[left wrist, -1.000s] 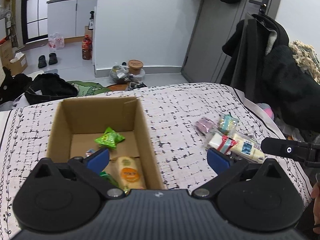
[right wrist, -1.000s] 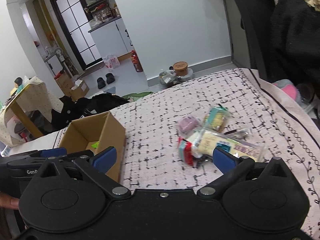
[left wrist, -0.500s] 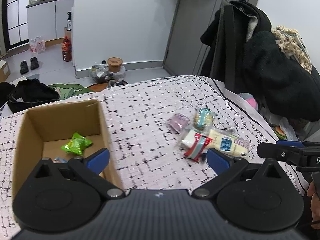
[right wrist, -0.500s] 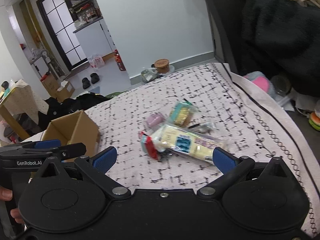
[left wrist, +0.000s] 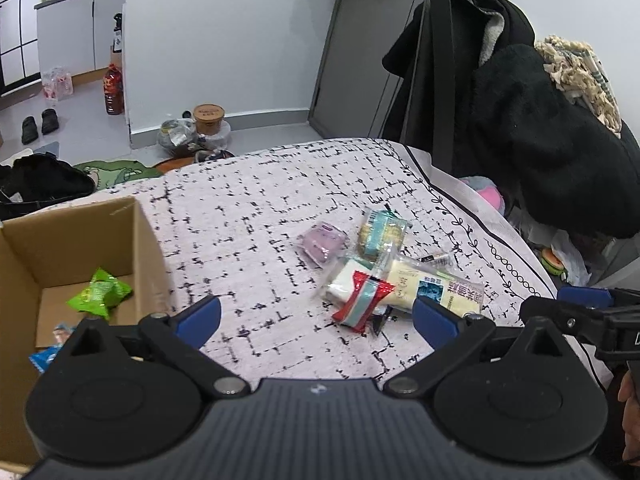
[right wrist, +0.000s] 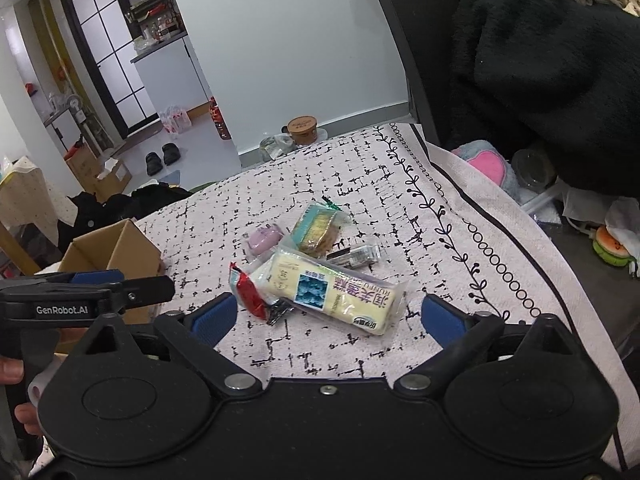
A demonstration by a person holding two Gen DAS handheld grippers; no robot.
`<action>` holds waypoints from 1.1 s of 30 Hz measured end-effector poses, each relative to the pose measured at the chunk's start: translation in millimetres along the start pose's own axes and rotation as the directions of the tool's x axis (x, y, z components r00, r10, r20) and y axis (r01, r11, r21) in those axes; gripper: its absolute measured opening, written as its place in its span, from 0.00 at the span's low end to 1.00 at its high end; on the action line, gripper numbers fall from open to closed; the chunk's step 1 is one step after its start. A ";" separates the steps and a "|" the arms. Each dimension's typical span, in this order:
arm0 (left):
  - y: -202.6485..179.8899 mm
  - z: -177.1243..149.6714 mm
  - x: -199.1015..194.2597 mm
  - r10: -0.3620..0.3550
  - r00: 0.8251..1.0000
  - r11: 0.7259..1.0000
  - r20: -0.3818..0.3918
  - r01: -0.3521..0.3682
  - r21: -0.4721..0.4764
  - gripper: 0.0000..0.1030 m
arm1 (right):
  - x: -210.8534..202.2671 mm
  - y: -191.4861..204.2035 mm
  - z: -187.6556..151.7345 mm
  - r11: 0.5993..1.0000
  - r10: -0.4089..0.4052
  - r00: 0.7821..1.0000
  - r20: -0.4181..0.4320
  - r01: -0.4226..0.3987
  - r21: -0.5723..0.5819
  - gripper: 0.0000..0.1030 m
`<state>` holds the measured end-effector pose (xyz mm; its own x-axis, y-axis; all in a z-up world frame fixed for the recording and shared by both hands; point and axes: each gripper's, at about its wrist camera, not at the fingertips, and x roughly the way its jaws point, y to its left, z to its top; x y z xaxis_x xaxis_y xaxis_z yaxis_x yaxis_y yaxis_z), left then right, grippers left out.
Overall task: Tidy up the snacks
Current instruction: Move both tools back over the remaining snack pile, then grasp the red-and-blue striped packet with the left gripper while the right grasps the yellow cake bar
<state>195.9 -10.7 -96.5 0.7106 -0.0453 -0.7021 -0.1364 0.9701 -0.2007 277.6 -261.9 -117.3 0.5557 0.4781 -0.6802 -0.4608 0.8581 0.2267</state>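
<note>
Snacks [right wrist: 320, 276] lie just beyond right gripper's [right wrist: 326, 316] parted, slightly narrowing fingers [right wrist: 442, 318], untouched.

Patterned bedspread [left wrist: 260, 216], cardboard box [left wrist: 80, 236], snack packets [right wrist: 320, 276]

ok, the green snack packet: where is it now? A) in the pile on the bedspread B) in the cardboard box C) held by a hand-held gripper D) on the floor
B: the green packet lies on the floor of the cardboard box, apart from the pile.
</note>
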 end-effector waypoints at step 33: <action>-30.0 -5.6 101.0 -0.030 0.996 0.997 -0.089 0.037 0.074 0.21 | 76.2 -11.6 20.2 0.998 0.060 0.996 -0.065 -0.061 -0.008 0.76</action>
<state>267.8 -45.8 -165.2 0.6499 -0.0960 -0.7539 -0.0587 0.9827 -0.1757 339.3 -231.6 -157.6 0.4810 0.5159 -0.7089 -0.4993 0.8258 0.2623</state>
